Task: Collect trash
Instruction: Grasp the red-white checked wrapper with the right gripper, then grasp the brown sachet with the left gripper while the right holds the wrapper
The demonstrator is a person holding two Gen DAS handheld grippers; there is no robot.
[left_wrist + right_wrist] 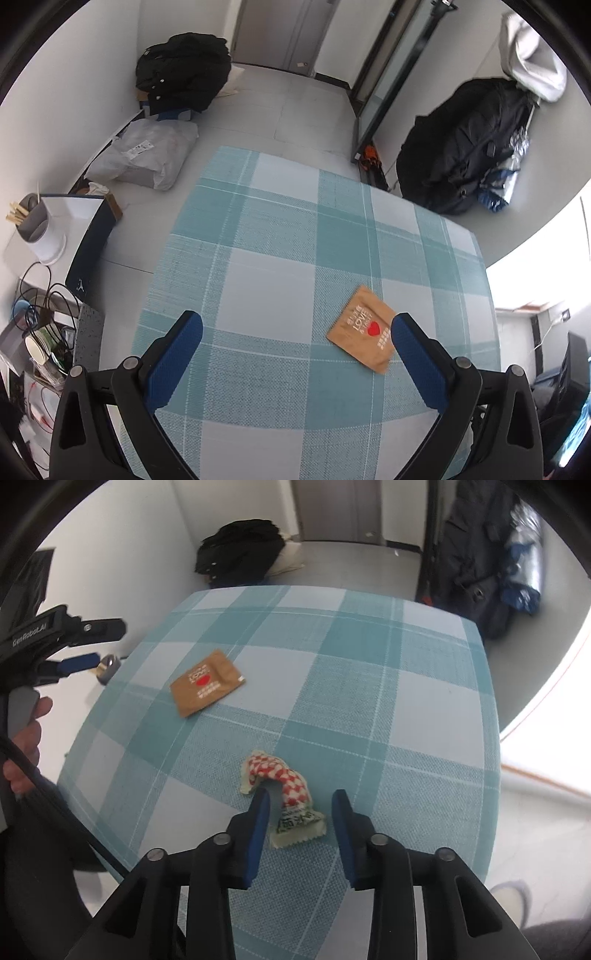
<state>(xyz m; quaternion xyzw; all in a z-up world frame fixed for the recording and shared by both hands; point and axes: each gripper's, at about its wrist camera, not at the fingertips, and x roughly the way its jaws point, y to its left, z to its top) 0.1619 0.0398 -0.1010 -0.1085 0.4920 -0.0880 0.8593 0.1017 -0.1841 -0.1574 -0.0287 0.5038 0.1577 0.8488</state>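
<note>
Teal-and-white checked cloth point(369, 701) covers the table; grey floor and white walls lie beyond.

Right gripper point(301, 797): jaws open, blue pads apart, low over the cloth. Between them lies a crumpled sachet point(284, 794), red-and-white checked above, pale with dark print below. Its lower end sits inside the gap, near the left pad; whether it touches is unclear. Its upper end curls out past the fingertips.

Left gripper point(297, 325): jaws wide open, nothing between the pads, held over the near part of the cloth. Its right fingertip point(402, 325) is just beside a brown packet point(362, 328), flat on the cloth and marked with a red heart. The packet lies outside the gap, at the fingertip's inner edge. In the right wrist view the same gripper shows at the left edge, above the table's left side, with the person's hand point(26, 734) on its handle; the packet lies well apart from the sachet, farther up the cloth.

Surroundings, left wrist view:
- black coat point(184, 70) heaped by the far wall
- grey mailer bag point(147, 155) on the floor
- dark jackets point(465, 140) hanging at right
- white holder with chopsticks point(40, 229) at left
- tangled cables point(44, 295) below it
</note>
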